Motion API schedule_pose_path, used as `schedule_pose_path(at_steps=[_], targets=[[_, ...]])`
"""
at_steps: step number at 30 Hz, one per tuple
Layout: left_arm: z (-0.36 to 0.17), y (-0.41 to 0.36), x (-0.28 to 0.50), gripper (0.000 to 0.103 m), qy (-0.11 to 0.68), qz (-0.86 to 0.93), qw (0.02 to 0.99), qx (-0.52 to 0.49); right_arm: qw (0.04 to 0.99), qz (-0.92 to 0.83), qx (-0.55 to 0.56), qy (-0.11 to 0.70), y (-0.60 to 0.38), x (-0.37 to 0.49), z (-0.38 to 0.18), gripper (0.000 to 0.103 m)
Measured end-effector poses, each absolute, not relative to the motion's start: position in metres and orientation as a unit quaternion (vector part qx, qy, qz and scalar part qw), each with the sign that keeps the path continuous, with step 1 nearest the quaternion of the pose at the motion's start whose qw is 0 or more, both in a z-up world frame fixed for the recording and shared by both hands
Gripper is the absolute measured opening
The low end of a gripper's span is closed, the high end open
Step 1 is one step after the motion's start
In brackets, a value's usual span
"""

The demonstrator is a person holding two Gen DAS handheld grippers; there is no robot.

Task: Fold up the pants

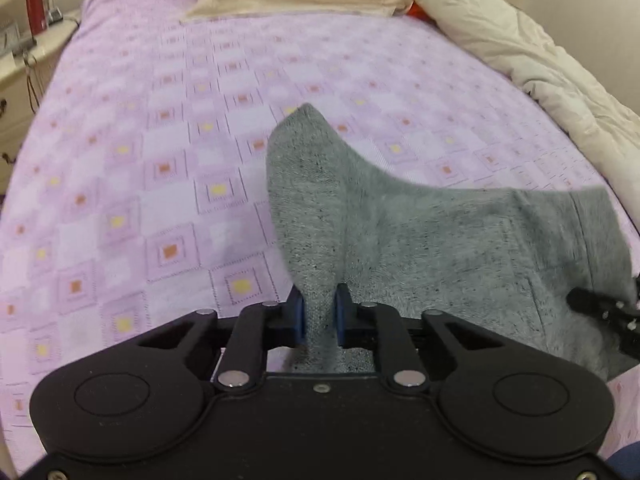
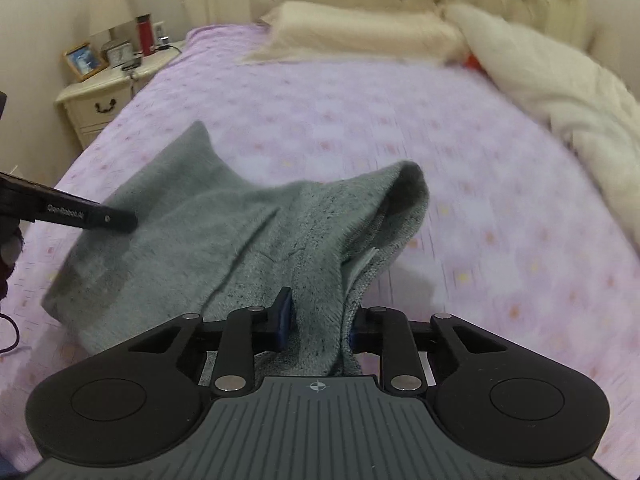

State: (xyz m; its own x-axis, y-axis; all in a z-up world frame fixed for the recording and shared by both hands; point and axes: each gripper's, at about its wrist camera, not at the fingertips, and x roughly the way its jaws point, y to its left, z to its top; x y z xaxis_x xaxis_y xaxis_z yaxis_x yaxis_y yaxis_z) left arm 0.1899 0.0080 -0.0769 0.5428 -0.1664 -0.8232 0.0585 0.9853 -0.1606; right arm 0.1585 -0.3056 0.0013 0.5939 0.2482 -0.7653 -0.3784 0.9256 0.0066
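Now both the left gripper (image 1: 319, 312) and right gripper (image 2: 318, 322) pinch the grey pants (image 1: 420, 240).

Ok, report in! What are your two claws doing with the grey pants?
Left gripper shut on grey pants. Right gripper shut on them too. Pants lifted off purple bedspread. Nothing in the way.

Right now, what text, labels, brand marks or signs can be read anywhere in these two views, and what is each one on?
"OpenRobot.AI", or close to it, blurred: on the black finger of the left gripper, seen in the right wrist view.
Crosshair mark, no letters: on the right gripper's grey ribbed housing.
Red bottle and picture frame on the nightstand: too small to read.
Left wrist view: nothing readable.
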Motion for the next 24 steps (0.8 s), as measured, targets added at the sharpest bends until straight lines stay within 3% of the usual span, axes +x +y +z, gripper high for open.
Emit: schedule_pose_path(at_steps=[9, 14, 16, 17, 19, 22, 24], targets=[[-0.035, 0.064, 0.168, 0.017, 0.425, -0.044, 0.902, -0.06, 0.886, 0.242, -0.096, 0.385, -0.244, 0.168, 0.026, 0.024], [-0.035, 0.112, 0.161, 0.017, 0.426, -0.021, 0.902, -0.057, 0.869, 0.269, -0.073, 0.408, -0.212, 0.192, 0.003, 0.024], [-0.045, 0.12, 0.161, 0.018, 0.432, -0.01, 0.9, -0.048, 0.856, 0.255, -0.072, 0.444, -0.202, 0.202, -0.021, 0.028], [-0.054, 0.123, 0.163, 0.02, 0.443, -0.003, 0.895, -0.043, 0.846, 0.234, -0.074, 0.473, -0.2, 0.21, -0.038, 0.029], [-0.079, 0.129, 0.166, 0.028, 0.48, 0.008, 0.877, -0.035, 0.849, 0.21, -0.048, 0.481, -0.207, 0.215, -0.057, 0.04], [-0.103, 0.136, 0.159, 0.035, 0.489, 0.029, 0.871, -0.042, 0.855, 0.194, 0.027, 0.481, -0.229, 0.213, -0.054, 0.04], [-0.1, 0.137, 0.153, 0.038, 0.483, 0.035, 0.874, -0.04, 0.867, 0.181, 0.009, 0.464, -0.233, 0.208, -0.045, 0.04]])
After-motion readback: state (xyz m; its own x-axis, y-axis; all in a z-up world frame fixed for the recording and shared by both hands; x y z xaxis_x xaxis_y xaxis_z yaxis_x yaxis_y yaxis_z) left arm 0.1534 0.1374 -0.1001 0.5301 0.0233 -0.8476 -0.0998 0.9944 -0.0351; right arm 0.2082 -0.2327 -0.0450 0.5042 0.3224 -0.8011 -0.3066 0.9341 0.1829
